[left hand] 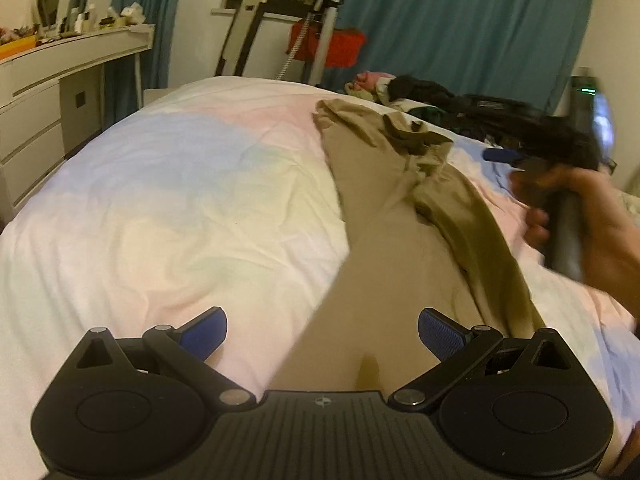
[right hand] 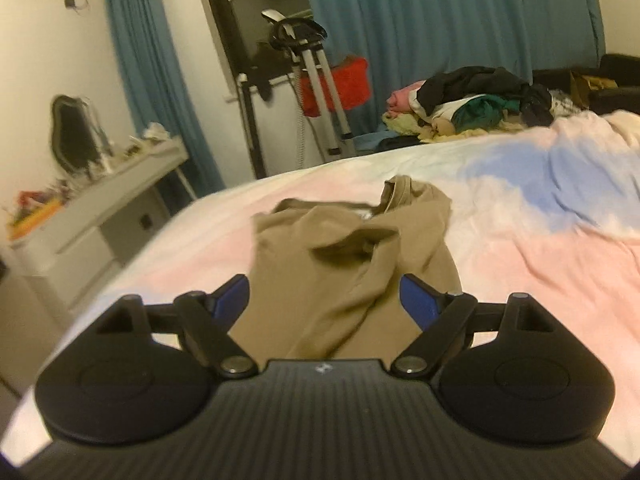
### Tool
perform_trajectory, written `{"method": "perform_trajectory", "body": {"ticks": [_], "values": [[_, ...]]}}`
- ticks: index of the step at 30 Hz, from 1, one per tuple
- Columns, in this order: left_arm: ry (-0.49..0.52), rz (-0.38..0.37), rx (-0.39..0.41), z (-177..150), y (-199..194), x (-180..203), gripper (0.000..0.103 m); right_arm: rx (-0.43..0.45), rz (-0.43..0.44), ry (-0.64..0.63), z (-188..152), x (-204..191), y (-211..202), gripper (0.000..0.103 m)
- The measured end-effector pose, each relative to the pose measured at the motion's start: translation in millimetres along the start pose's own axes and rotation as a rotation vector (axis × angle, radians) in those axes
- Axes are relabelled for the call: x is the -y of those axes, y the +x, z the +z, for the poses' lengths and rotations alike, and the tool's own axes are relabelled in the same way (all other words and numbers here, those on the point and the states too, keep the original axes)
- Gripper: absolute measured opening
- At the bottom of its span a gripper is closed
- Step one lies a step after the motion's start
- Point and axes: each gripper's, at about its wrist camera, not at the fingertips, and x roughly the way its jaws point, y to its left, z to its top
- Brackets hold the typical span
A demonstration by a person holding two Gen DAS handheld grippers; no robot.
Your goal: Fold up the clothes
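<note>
Only the left wrist view catches the right hand [left hand: 588,216] gripping its blurry handle off to the right; the right wrist view gets the clothes pile [right hand: 472,104] way past its jaws. The tan shirt [left hand: 384,216] is soft, matte, rumpled knit with a ribbed collar, lying on the wrinkly pastel bedspread [left hand: 168,184]. Left gripper [left hand: 322,332] is spread wide, holding nothing, shirt hem between its blue pads. Right gripper [right hand: 324,300] is also wide apart and holding nothing, with the shirt [right hand: 352,256] straight ahead between the jaws.

The right hand-held gripper [right hand: 323,300], fingers spread, faces a crumpled tan shirt [right hand: 352,252].
</note>
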Motion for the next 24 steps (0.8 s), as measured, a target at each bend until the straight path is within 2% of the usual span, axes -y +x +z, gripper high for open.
{"method": "perform_trajectory", "body": {"ticks": [3, 6, 10, 12, 14, 17, 20, 24], "values": [[0.007, -0.005, -0.007, 3, -11, 4, 0.102, -0.021, 0.013, 0.019, -23, 1, -65, 0.084], [-0.062, -0.033, 0.01, 10, -32, -2, 0.101, -0.058, 0.009, 0.043, -47, 6, -125, 0.085], [-0.152, -0.051, 0.007, 11, -49, -13, 0.101, -0.121, 0.052, 0.104, -67, 18, -180, 0.084], [-0.185, -0.034, -0.033, 10, -47, -17, 0.101, -0.123, 0.043, 0.158, -76, 26, -201, 0.084], [-0.23, -0.018, -0.084, 10, -40, -23, 0.097, -0.128, 0.047, 0.241, -86, 39, -215, 0.084], [-0.29, 0.048, -0.165, 11, -25, -33, 0.094, -0.137, 0.033, 0.342, -96, 58, -223, 0.084], [-0.33, 0.117, -0.25, 11, -7, -40, 0.086, -0.14, 0.022, 0.408, -100, 71, -223, 0.085], [-0.387, 0.093, -0.339, 7, 7, -51, 0.064, -0.145, 0.018, 0.486, -103, 85, -221, 0.085]]}}
